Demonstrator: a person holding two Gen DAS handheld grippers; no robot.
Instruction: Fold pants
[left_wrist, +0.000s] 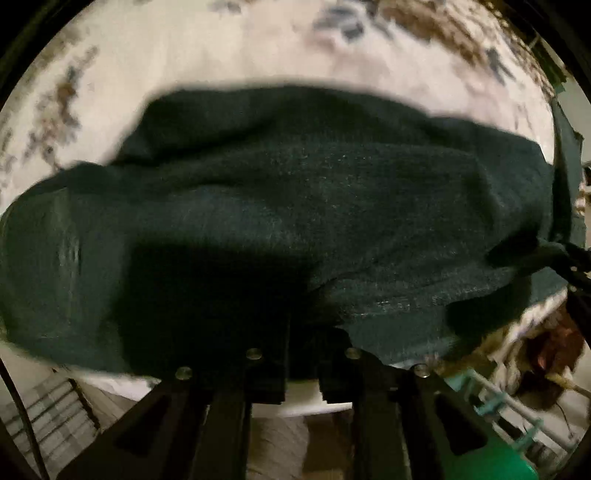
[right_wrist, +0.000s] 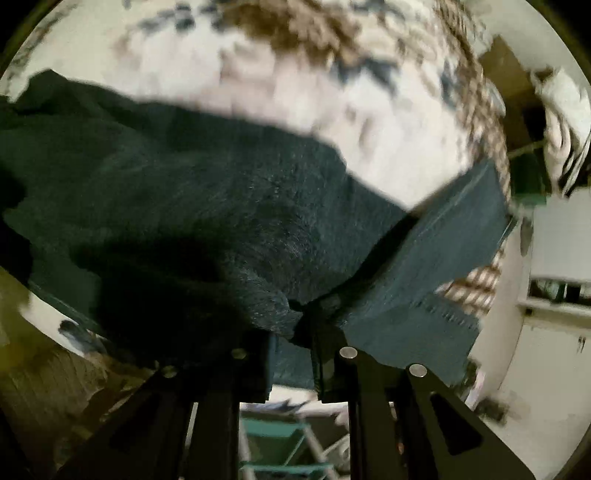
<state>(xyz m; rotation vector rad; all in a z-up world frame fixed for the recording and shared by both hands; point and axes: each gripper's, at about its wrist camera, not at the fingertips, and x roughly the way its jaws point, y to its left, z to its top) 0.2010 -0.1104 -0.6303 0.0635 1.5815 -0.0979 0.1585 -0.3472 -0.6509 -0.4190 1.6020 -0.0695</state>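
Observation:
The dark green pants (left_wrist: 295, 192) lie spread across a white bed sheet with brown and grey blotches (left_wrist: 229, 48). My left gripper (left_wrist: 303, 332) is shut on the near edge of the pants, with cloth bunched between the fingers. My right gripper (right_wrist: 295, 328) is shut on another gathered edge of the pants (right_wrist: 207, 199); a hemmed end with a frayed fringe (right_wrist: 436, 258) hangs to its right. The right gripper also shows at the right edge of the left wrist view (left_wrist: 569, 258), pinching the cloth. Both views are blurred.
The patterned sheet (right_wrist: 332, 74) covers the bed beyond the pants. A teal metal frame (left_wrist: 509, 406) stands below the bed edge, and shows in the right wrist view (right_wrist: 273, 435) too. White furniture (right_wrist: 554, 258) is at the right.

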